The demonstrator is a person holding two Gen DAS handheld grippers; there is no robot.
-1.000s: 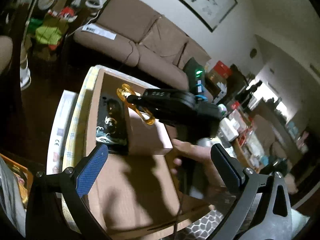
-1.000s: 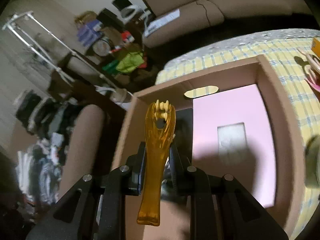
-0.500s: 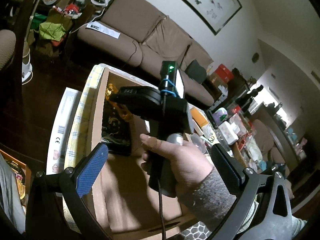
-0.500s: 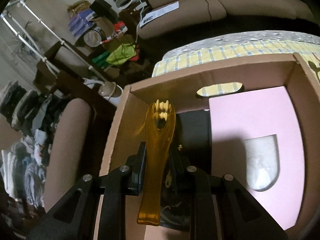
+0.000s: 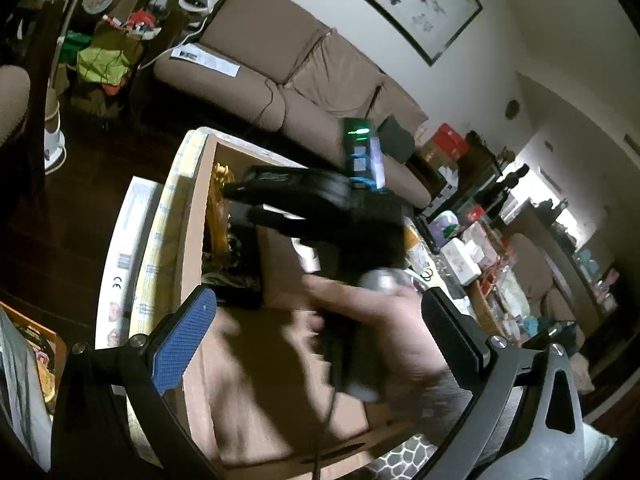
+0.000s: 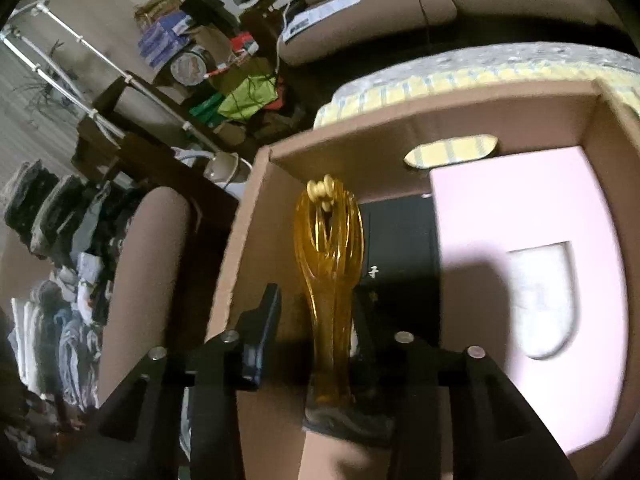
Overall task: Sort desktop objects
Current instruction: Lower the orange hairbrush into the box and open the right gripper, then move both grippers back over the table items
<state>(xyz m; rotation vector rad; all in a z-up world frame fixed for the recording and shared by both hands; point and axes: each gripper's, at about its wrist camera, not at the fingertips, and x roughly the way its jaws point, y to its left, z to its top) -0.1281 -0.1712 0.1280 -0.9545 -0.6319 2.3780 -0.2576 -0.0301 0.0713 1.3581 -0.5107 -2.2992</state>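
Count in my box (image 6: 440, 108): one amber hair clip (image 6: 329, 256), one pink sheet (image 6: 520, 216), one black case (image 6: 400, 240). Two claws.

My left gripper (image 5: 316, 320): black frame, silver screw heads, one finger w/ blue textured pad (image 5: 182, 340), other pad black. My right gripper (image 6: 316, 320): all-black fingers, four silver screws across the linkage. Its body seen from left cam: black housing, green LED, blue cable tie, black cable. Grey knit sleeve (image 5: 440, 404) at wrist.
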